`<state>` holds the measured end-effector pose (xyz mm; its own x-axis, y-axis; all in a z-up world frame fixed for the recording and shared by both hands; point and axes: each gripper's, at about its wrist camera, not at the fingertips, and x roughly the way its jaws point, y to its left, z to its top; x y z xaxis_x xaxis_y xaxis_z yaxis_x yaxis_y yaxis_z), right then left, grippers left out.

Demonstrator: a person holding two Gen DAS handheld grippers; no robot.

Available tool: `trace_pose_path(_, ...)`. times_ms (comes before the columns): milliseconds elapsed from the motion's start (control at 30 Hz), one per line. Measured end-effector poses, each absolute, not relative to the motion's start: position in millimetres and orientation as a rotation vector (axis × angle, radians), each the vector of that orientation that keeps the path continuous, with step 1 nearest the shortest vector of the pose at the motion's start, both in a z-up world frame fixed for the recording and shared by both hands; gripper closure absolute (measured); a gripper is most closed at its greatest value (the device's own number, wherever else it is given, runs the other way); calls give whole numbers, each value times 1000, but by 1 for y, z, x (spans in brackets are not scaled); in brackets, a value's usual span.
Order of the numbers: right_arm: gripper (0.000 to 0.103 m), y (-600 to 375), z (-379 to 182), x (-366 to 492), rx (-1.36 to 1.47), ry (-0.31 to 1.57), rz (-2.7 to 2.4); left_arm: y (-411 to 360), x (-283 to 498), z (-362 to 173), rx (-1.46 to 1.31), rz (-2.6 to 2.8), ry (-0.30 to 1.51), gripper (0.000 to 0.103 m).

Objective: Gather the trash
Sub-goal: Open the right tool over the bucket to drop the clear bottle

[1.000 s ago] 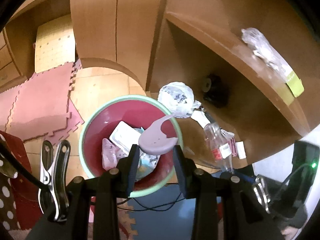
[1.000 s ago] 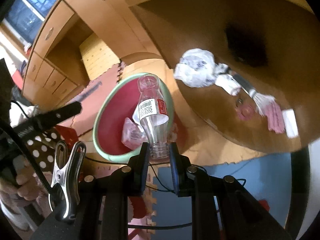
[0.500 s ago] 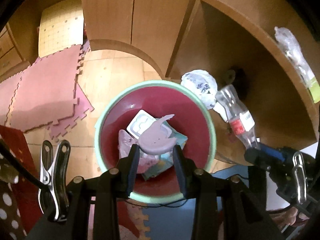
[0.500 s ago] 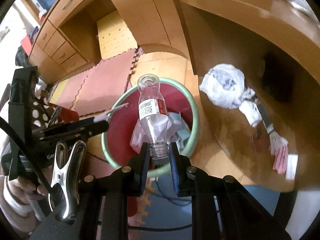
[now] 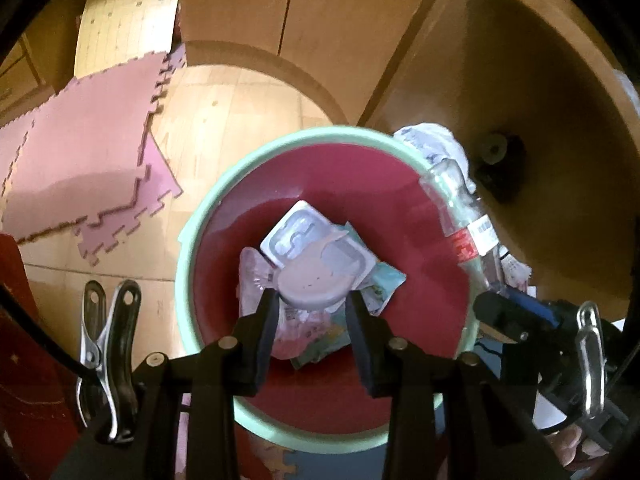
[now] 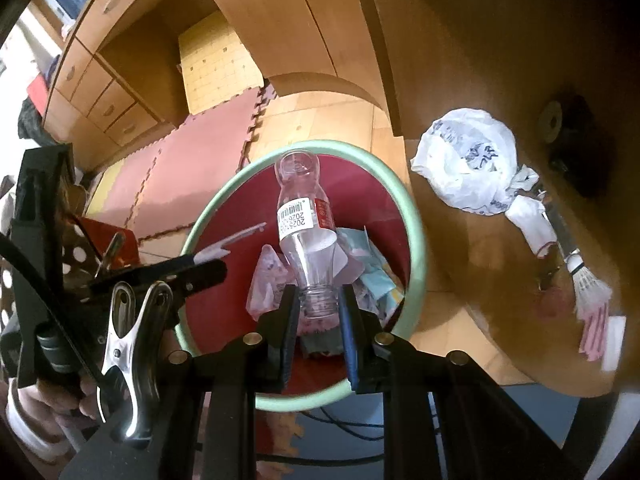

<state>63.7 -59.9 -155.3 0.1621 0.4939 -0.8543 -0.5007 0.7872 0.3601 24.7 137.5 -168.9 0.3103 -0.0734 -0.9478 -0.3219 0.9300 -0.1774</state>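
Both tools loaded above the bin (image 5: 188, 264)
Left tool (image 5: 312, 300) grips a grey lid (image 5: 316, 280); right tool (image 6: 318, 300) clamps a clear bottle (image 6: 302, 224) by its neck, both over the wrappers (image 5: 376, 288) inside; a white bag (image 6: 468, 164) lies on the surface (image 6: 500, 60)

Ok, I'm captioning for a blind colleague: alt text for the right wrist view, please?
The right tool grips a clear plastic bottle by its neck above a red bin holding wrappers. A knotted white plastic bag lies on the wooden surface to the right.
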Motion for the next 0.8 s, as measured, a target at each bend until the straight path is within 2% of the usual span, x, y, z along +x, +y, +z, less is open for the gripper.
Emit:
trace_pose_path(367, 82, -36, -177, 64, -90, 1256, 698, 138, 25, -181, -334, 155, 1269, 67)
trace_pose_path(500, 78, -34, -176, 62, -116, 1246, 691, 141, 27, -178, -358, 160, 1274, 65)
trace_pose_path(800, 78, -57, -161, 72, -147, 1178, 516, 165, 25, -157, -355, 248, 1227, 65)
